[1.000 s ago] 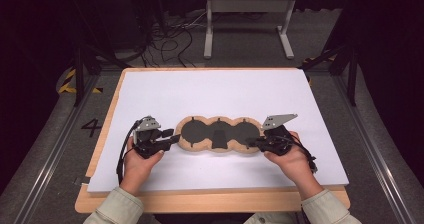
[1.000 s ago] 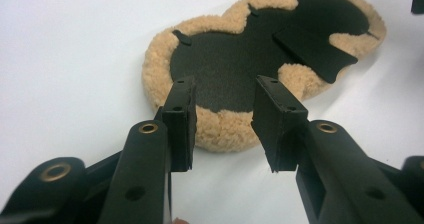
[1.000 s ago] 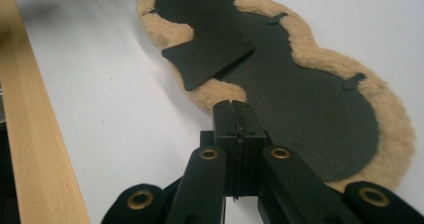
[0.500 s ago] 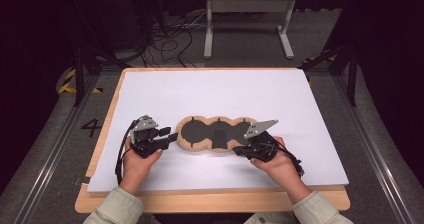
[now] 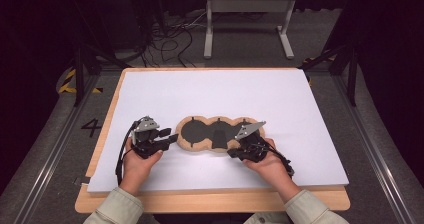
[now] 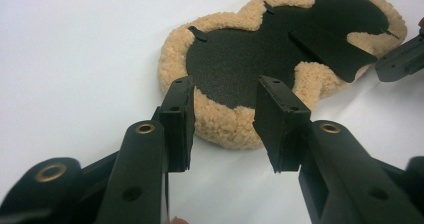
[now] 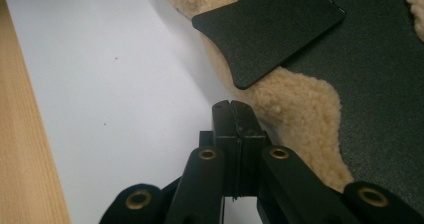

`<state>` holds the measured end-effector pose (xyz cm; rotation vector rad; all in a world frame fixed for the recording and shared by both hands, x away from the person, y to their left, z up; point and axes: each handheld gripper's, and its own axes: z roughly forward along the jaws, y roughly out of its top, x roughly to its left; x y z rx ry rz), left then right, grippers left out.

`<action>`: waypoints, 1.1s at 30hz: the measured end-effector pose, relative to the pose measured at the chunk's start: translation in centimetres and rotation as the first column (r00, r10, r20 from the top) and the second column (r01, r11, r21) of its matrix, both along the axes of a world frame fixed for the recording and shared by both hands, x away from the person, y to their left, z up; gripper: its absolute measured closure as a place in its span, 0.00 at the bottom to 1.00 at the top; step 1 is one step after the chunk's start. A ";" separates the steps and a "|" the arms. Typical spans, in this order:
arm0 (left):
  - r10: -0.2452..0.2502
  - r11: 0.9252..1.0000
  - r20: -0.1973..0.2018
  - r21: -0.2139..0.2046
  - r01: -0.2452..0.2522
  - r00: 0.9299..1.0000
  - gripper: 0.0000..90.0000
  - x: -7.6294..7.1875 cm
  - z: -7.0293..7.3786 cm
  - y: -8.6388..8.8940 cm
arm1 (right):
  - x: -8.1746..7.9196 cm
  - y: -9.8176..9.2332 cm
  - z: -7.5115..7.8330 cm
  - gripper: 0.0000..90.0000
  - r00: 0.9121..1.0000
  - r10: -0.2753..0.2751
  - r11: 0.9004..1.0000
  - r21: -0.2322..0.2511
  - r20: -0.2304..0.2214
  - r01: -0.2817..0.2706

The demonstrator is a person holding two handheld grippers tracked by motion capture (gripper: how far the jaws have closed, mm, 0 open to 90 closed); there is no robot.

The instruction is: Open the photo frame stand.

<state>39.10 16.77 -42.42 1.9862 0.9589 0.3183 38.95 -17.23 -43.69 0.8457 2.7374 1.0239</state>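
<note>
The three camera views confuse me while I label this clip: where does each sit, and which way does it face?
High view: above the person's side, looking forward and down at the table; forearms, left gripper and right gripper show.
Left gripper view: on that gripper, along its parted jaws at the fleece pad.
Right gripper view: along its shut jaws by the pad's edge.
All three share the pad's black flap.
</note>
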 end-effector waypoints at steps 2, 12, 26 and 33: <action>-0.002 1.000 -0.003 -0.001 0.002 1.000 0.67 0.0 0.0 0.0 | 0.2 0.0 -0.1 1.00 1.000 -0.001 1.000 0.006 -0.002 0.002; -0.004 1.000 -0.001 0.003 0.004 1.000 0.67 0.0 -0.1 -0.1 | 0.7 0.1 -0.1 1.00 1.000 -0.015 0.999 0.038 0.000 0.015; 0.001 1.000 -0.008 0.003 -0.001 1.000 0.66 0.0 -0.2 -0.1 | 1.0 -0.2 2.3 1.00 0.996 -0.054 0.990 0.134 0.074 0.043; 0.001 1.000 -0.014 0.008 -0.001 1.000 0.64 0.1 -0.3 -0.1 | 1.1 -0.4 2.3 1.00 0.995 -0.060 0.988 0.144 0.073 0.049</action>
